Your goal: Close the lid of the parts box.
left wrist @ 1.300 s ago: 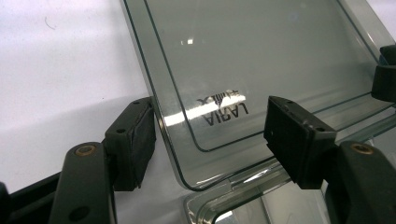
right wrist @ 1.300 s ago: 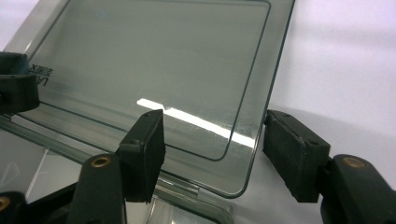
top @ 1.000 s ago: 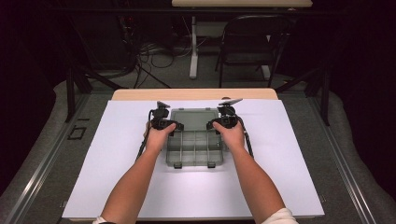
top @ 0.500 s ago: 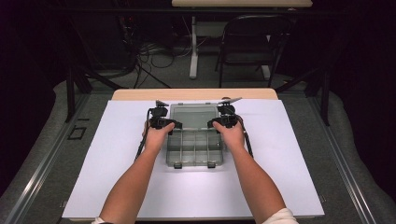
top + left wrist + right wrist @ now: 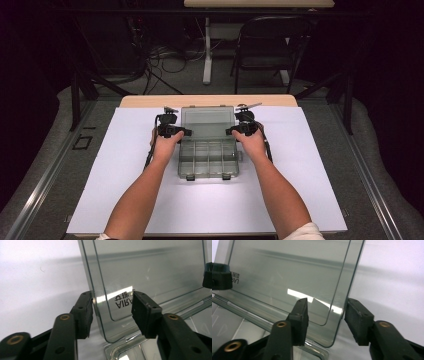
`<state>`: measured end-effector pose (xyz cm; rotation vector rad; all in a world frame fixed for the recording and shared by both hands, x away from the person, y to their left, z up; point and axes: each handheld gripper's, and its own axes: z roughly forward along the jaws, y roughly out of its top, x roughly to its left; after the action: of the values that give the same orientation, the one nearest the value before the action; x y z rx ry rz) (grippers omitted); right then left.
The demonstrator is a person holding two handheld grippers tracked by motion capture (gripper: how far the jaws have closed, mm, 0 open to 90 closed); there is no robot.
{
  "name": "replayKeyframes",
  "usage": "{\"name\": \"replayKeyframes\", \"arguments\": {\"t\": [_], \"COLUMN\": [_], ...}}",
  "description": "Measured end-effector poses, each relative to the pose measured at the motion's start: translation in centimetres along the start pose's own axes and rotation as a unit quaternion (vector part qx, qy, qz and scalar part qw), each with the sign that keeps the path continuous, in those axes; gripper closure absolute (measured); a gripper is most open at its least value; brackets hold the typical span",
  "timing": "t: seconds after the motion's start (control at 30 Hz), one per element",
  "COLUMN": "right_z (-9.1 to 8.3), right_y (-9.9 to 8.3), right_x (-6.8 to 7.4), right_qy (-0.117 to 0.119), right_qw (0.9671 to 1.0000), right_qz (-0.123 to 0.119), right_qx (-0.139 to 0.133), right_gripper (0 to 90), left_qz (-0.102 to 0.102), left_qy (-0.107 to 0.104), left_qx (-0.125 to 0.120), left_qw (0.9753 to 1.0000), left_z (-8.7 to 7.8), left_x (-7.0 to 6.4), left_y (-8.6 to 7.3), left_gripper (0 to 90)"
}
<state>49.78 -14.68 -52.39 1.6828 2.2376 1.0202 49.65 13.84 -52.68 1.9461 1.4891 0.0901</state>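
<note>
A clear plastic compartment box (image 5: 207, 160) sits mid-table, its lid (image 5: 207, 122) swung up and leaning back. My left gripper (image 5: 186, 132) is at the lid's left edge and my right gripper (image 5: 229, 131) at its right edge. In the left gripper view the left gripper (image 5: 112, 312) stands open, its jaws straddling the lid (image 5: 150, 272) edge with a wide gap on the inner side. The right gripper (image 5: 328, 320) in its own view is likewise open, with the lid (image 5: 287, 275) edge between its pads. The box's divided base (image 5: 227, 327) lies below.
A white sheet (image 5: 125, 190) covers the wooden table (image 5: 150, 101). The box's front latches (image 5: 207, 176) face the person. A folding chair (image 5: 270, 45), a table leg and cables stand on the floor beyond the far edge.
The lid's top edge has risen a little farther back in the high view. Both hands have stayed at the lid's sides.
</note>
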Motion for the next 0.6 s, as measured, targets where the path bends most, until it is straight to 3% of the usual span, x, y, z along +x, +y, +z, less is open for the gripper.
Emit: {"name": "replayKeyframes", "arguments": {"t": [0.23, 0.6], "right_z": [-0.7, -1.1], "right_y": [0.1, 0.0], "right_x": [-0.8, -1.3], "right_qy": [0.011, 0.019], "right_qw": [0.9999, 0.9997], "right_qz": [-0.003, -0.013], "right_qx": [-0.005, -0.011], "right_gripper": [70.4, 79.5], "left_qz": [0.003, 0.009], "left_qy": [-0.005, -0.013], "left_qx": [-0.01, -0.019], "left_qw": [0.9999, 0.9997], "left_z": [-0.6, -1.0], "left_x": [0.2, 0.6], "left_y": [0.0, -0.1], "left_gripper": [61.7, 67.8]}}
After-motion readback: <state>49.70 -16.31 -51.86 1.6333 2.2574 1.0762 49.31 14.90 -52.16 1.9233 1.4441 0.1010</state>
